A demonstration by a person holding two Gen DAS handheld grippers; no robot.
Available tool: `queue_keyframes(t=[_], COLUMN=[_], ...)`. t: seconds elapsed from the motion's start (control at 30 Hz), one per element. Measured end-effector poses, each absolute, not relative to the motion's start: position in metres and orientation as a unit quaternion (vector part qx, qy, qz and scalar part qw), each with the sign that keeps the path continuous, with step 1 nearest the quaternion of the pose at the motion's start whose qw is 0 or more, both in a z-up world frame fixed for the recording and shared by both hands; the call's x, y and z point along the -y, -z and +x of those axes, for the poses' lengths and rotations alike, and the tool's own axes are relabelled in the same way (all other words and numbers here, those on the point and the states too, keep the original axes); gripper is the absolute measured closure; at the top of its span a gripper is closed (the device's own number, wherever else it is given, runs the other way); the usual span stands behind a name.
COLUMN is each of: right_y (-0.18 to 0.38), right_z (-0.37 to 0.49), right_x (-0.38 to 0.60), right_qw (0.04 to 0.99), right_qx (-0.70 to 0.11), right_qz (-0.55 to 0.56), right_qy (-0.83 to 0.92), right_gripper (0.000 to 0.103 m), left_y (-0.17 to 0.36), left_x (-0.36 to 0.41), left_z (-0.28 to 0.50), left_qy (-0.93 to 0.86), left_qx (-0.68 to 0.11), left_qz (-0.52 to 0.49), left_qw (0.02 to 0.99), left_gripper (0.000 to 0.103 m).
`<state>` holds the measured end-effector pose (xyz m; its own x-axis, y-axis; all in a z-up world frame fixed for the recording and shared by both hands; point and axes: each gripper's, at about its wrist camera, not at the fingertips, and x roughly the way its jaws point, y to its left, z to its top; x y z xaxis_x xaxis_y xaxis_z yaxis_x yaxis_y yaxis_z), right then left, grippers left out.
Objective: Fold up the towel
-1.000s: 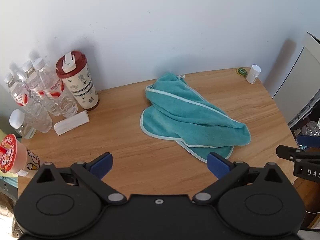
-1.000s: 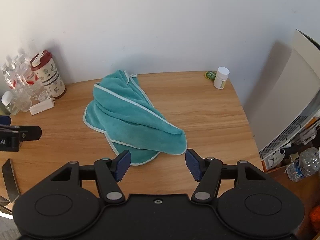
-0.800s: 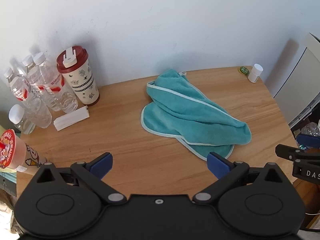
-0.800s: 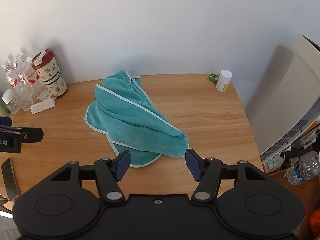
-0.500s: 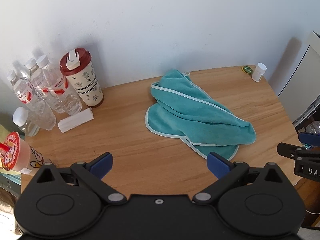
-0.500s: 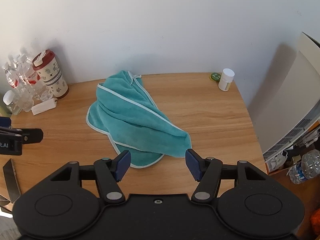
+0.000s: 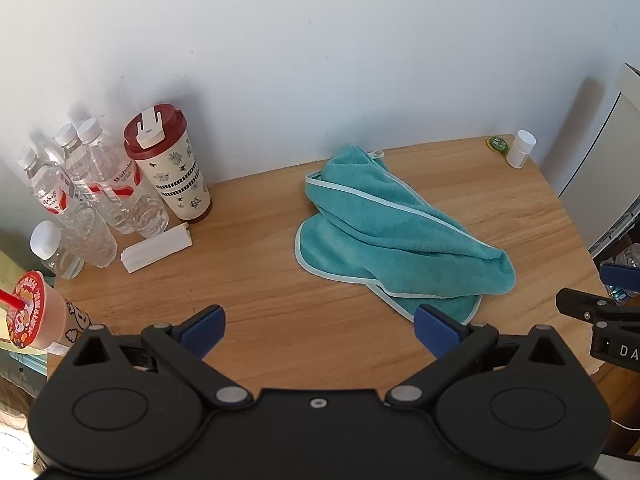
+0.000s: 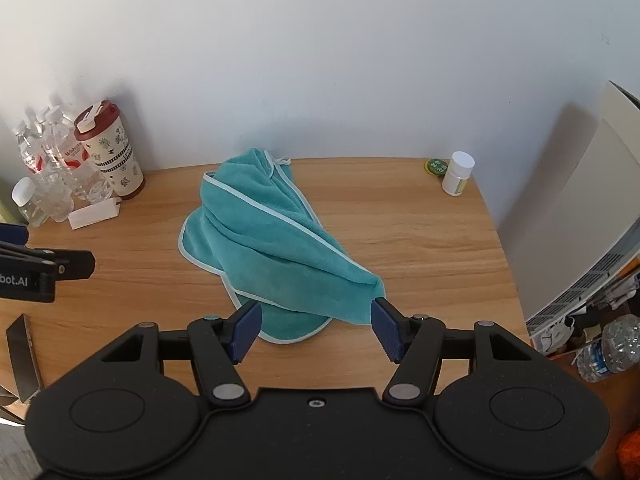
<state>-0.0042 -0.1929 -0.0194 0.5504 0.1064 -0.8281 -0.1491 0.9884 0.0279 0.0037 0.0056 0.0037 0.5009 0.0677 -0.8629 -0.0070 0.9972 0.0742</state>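
Hovering: both grippers hang above the near edge of the wooden table (image 7: 260,280), neither touching anything — a stance that suits picking a grasp point before committing.
Left gripper (image 7: 318,330): its blue-padded fingers are spread wide with only bare wood between them, well to the left of the cloth, so it likely has to travel right and forward to reach an edge.
Right gripper (image 8: 316,330): also spread wide and empty; its pads frame the near end of the towel (image 8: 276,252), which makes it the better placed of the two for a first pinch.
Towel: teal with pale piping, lying crumpled in a loose diagonal heap at mid-table, its layers rolled over each other; the hanging loop sits at the far end by the wall.
Corners: none clearly shows from either view — probably tucked under the folds — so spreading it flat seems to come before any fold.
Clutter: water bottles (image 7: 96,200), a lidded cup (image 7: 168,164) and a white pill bottle (image 8: 458,174) stand along the table's back and sides, apart from the cloth, leaving the middle free for flattening.
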Motion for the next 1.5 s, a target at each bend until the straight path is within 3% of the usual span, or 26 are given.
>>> queue_keyframes(t=[0.97, 1.4, 1.47, 1.5], right_y=[0.025, 0.080, 0.089, 0.095], right_z=[0.002, 0.034, 0.041, 0.047], right_x=[0.206, 0.228, 0.231, 0.233], right_qw=[0.884, 0.881, 0.880, 0.880], right_qx=[-0.462, -0.468, -0.468, -0.468], right_qz=[-0.007, -0.017, -0.019, -0.022], right_qy=[-0.065, -0.069, -0.077, -0.081], right_gripper=[0.037, 0.039, 0.047, 0.063], left_y=[0.001, 0.039, 0.050, 0.054], left_x=[-0.011, -0.025, -0.027, -0.028], left_z=[0.012, 0.034, 0.038, 0.039], left_qy=[-0.022, -0.042, -0.015, -0.004], left_qx=[-0.514, -0.521, -0.511, -0.503], left_qz=[0.022, 0.028, 0.014, 0.009], left_qw=[0.858, 0.852, 0.860, 0.864], left_gripper=[0.001, 0.001, 0.001, 0.001])
